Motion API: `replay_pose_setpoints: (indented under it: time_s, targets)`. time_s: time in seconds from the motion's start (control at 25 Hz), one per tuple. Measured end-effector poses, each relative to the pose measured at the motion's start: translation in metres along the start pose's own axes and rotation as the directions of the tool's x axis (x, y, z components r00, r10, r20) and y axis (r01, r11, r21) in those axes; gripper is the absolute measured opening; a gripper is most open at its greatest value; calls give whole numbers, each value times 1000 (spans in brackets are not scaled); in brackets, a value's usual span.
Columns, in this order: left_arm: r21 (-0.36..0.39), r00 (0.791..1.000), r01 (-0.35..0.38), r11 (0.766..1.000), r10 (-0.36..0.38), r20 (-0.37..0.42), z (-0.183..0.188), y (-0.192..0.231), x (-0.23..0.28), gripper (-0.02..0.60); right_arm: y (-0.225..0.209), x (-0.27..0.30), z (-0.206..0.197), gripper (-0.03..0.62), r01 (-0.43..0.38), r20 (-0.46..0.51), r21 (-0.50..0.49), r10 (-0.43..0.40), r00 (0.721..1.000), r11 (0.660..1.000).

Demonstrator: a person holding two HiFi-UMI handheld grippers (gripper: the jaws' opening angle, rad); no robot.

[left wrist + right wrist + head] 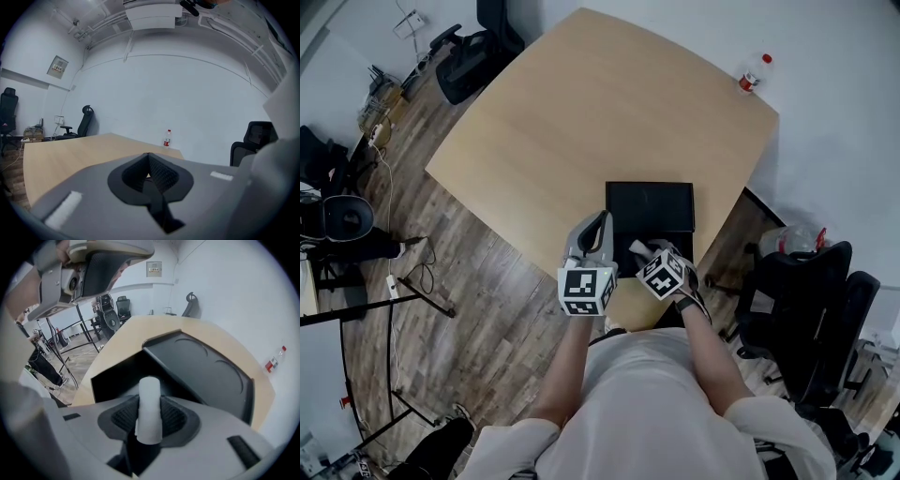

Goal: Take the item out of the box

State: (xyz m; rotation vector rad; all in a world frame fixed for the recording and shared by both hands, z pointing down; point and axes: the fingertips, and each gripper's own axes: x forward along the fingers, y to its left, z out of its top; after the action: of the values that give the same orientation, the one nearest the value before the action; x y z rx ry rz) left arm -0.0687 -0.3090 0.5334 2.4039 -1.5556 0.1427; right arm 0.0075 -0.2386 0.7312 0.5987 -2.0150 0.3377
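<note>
1. Right gripper (pixel 149 422): pads clamped on a white cylinder (pixel 149 401), which stands upright between them over the box's near end.
2. Left gripper (pixel 150 177), at 9 o'clock of the right: jaws closed together, holding nothing.
3. Box (pixel 112 377), black and open, at 12 o'clock; its inside is too dark to read.
4. Lid (pixel 206 369) is tilted up on the far side.
5. Bottle (pixel 754 73) at 1 o'clock, on the table's (pixel 581 112) far edge.

The table (pixel 581 112) is pale wood, smooth and matt. The box (pixel 649 208) is black and smooth, dull like plastic. The white tube (pixel 149 408) looks matt. The floor (pixel 487 309) is dark, streaky wood planks.
</note>
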Motion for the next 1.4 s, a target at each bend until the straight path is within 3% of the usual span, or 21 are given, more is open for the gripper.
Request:
replay_pose_setpoints:
  time_s: [0.2, 0.36, 0.72, 0.88, 1.12, 1.32, 1.4]
  targets:
    - [19, 1000, -5, 1000, 5, 16, 8, 1, -9, 8, -4, -17, 9, 140, 46, 55, 39, -48, 997, 998]
    - [31, 1000, -7, 999, 6, 11, 10, -2, -14, 8, -14, -37, 21, 138, 86, 125, 126, -102, 987, 988]
    - [45, 1000, 15, 999, -16, 24, 21, -15, -28, 8, -29, -87, 45, 137, 161, 264, 276, -236, 935, 948]
    - [50, 999, 18, 999, -20, 28, 24, -19, -36, 8, -38, -122, 60, 137, 156, 365, 370, -298, 882, 916]
    - [70, 999, 8, 997, -11, 46, 35, -25, -48, 8, -49, -181, 84, 137, 207, 472, 413, -403, 784, 887]
    - [85, 997, 9, 996, -15, 69, 49, -33, -59, 8, -51, -225, 91, 137, 223, 550, 463, -475, 687, 858]
    - [93, 996, 7, 996, -15, 84, 58, -36, -64, 8, -51, -242, 94, 137, 269, 566, 453, -507, 650, 850]
